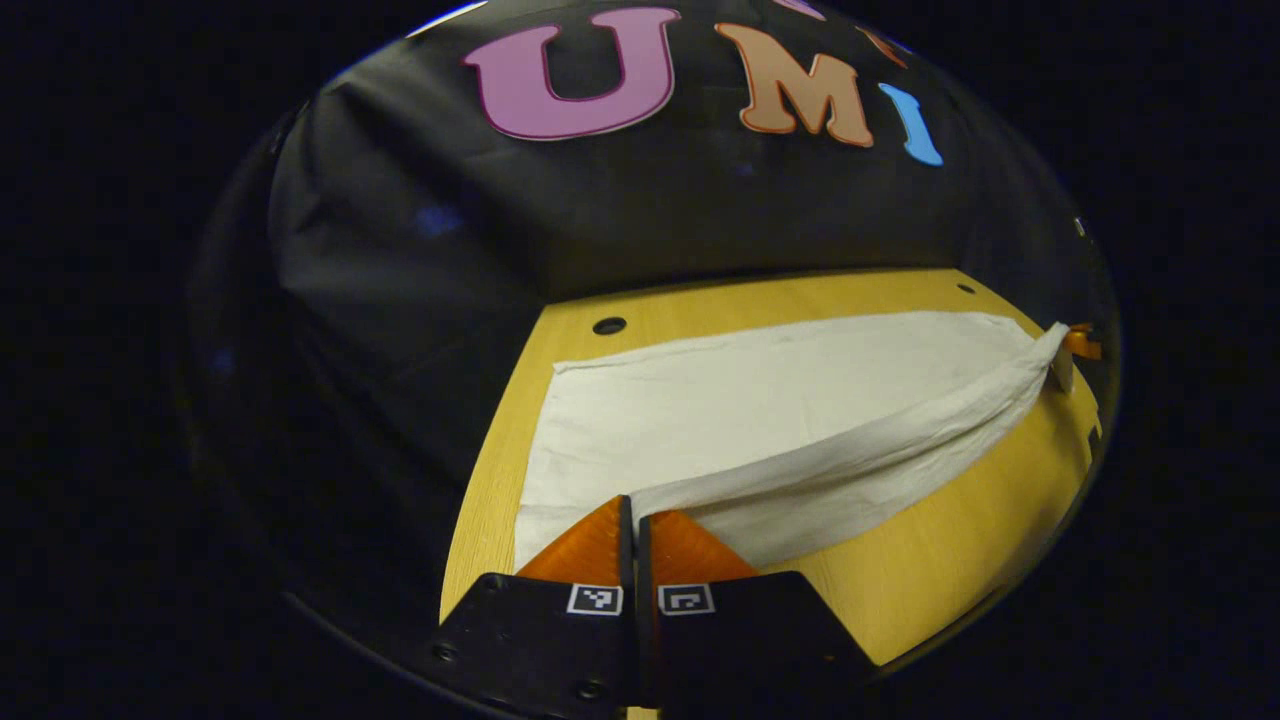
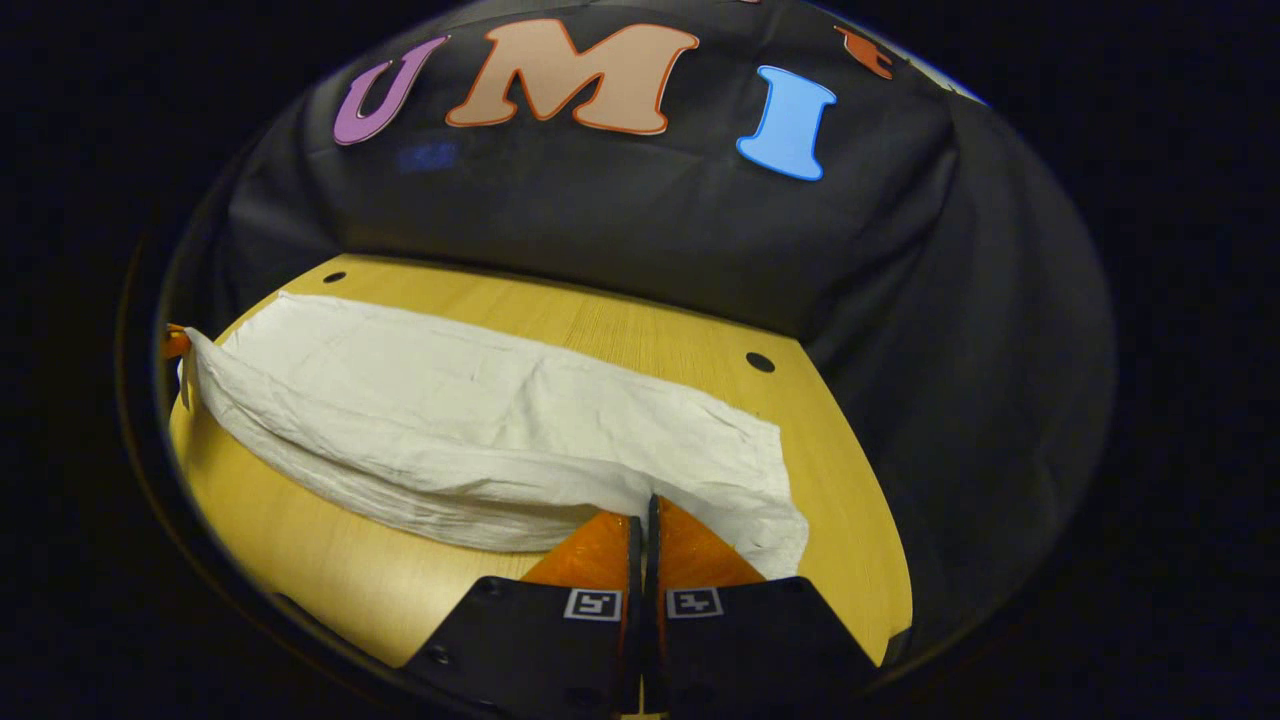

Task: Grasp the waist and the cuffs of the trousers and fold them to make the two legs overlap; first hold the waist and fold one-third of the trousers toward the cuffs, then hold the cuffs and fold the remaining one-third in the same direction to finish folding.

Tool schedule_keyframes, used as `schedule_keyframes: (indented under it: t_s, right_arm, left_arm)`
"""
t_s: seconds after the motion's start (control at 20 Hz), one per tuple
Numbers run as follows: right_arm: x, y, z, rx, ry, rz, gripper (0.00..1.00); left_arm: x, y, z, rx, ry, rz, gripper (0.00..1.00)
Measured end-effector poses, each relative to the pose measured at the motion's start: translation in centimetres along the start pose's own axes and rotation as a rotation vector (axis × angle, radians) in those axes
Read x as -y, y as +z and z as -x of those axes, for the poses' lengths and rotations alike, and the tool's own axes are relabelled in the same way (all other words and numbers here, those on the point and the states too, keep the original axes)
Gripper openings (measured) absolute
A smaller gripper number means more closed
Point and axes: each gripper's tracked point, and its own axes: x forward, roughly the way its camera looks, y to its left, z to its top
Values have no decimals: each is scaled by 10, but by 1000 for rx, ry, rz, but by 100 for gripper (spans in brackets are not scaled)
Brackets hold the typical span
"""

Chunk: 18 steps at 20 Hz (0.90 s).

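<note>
In the left gripper view, the wooden table [image 1: 930, 570] fills the lower part of the scene under the booth's black cloth wall [image 1: 420, 260], with a round hole [image 1: 609, 325] in the board near the far left corner. The white trousers [image 1: 760, 400] lie spread across the table, most of the cloth flat, while the near edge is lifted into a long raised fold that runs from the left gripper [image 1: 634, 505] at the bottom up to the far right. The left gripper's two fingers are pressed together with only a thin line between them, and the white cloth edge comes out right at their tips, so they pinch the trousers. At the far right end of that fold the right gripper [image 1: 1078, 345] shows as a small shape touching the cloth; how its fingers stand there cannot be told. In the right gripper view the trousers [image 2: 450, 400] stretch from the far left, where the left gripper [image 2: 176, 343] meets the cloth, across the table [image 2: 330, 570] to the right gripper [image 2: 645, 505] at the bottom. Its fingers are also closed to a thin line, nipping the lifted near edge. Another hole [image 2: 759, 361] sits beyond the cloth at right.
</note>
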Motion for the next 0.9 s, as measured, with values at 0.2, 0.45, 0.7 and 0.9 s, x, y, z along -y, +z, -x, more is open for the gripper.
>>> schedule_keyframes:
  t_s: [0.2,0.45,0.7,0.9]
  right_arm:
    - [-4,27,-42,35,6,-87,2]
    - [1,79,-90,134,-25,-188,2]
    - [-13,101,-154,147,-2,-232,0]
    - [-28,98,-199,125,33,-253,2]
  left_arm:
    - [-9,7,-40,57,69,109,0]
    - [21,85,-91,130,141,199,0]
    - [15,111,-147,173,170,260,0]
    - [11,110,-185,154,190,280,0]
